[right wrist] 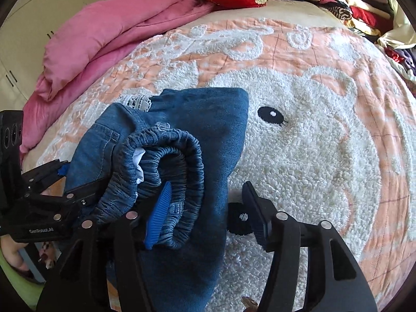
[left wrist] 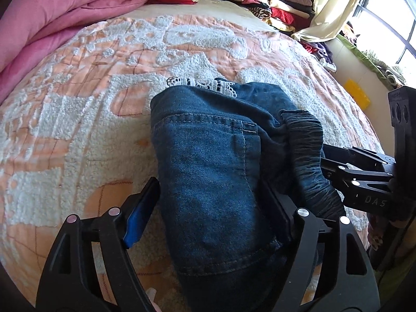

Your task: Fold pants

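Blue denim pants [left wrist: 215,161] with a lace-trimmed hem [left wrist: 208,84] lie folded in a bundle on the bed; the elastic waistband [left wrist: 309,156] curls at the right. My left gripper [left wrist: 215,205] is open with its jaws on either side of the bundle. In the right wrist view the pants [right wrist: 197,135] fill the left half and the waistband [right wrist: 171,161] rolls over the left blue pad [right wrist: 158,215]. My right gripper [right wrist: 205,213] is open, and pants fabric lies between its jaws. The right gripper also shows in the left wrist view [left wrist: 364,176], beside the waistband.
The bed cover [right wrist: 312,156] is peach with a white fluffy animal pattern. A pink duvet [left wrist: 52,18] lies at the left. Stacked clothes [left wrist: 273,2] sit at the far end. A curtain [left wrist: 335,5] and window are at the right.
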`<state>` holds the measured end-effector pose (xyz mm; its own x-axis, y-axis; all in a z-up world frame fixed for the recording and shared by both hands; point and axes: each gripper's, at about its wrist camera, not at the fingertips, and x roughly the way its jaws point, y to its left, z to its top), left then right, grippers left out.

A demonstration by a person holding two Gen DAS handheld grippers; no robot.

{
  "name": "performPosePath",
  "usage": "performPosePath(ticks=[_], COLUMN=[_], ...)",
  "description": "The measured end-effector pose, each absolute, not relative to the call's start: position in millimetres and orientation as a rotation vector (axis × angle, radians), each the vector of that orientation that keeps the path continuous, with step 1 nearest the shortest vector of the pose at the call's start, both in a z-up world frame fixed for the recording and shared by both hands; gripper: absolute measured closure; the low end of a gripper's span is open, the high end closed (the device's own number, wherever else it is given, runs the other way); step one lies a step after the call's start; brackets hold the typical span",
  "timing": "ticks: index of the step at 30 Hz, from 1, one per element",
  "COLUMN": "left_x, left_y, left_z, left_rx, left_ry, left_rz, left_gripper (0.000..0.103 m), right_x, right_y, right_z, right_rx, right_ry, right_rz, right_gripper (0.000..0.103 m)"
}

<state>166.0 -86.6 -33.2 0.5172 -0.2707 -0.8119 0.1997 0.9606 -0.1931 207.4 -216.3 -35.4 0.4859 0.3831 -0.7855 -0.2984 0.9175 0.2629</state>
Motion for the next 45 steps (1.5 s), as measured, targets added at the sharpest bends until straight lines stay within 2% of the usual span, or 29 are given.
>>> performPosePath(ticks=[3,5,7,9,13,20,28,35,45], left_x=[159,152,145,137,120,95,69,48,37], left_y=[-85,-82,-80,-78,-73,-69,-63,-58,-60], left_z=[-24,-15,-5,6,28,44,40,23,-9], left_rx=[-0.073,-0.076,-0.078,-0.073,-0.078,-0.065,-0.075,-0.093,-0.071], left_ry=[0.967,0.945,0.918,0.890,0.836,0.789,0.802,0.834,0.914], left_rz=[-0.277,-0.272,-0.270,-0.257,-0.239,-0.230,-0.228,-0.232,-0.198], left_gripper=[0.026,0.017,0.011,0.010,0.010,0.009,0.009,0.009,0.009], right_x=[198,190,177,166,142,108,82,59,46], right_y=[-220,-225,-229,-232,-240,-253,-256,-251,-232], right_z=[-23,-12,2,15,39,65,71,57,8], right_rx=[0.087,0.085,0.079,0.067,0.040,0.041,0.024,0.000,-0.011], right_ry=[0.934,0.893,0.842,0.800,0.710,0.622,0.619,0.652,0.786], right_rz=[0.401,0.396,0.395,0.390,0.369,0.345,0.346,0.344,0.334], right_gripper=[0.034,0.021,0.017,0.008,0.005,0.004,0.004,0.004,0.004])
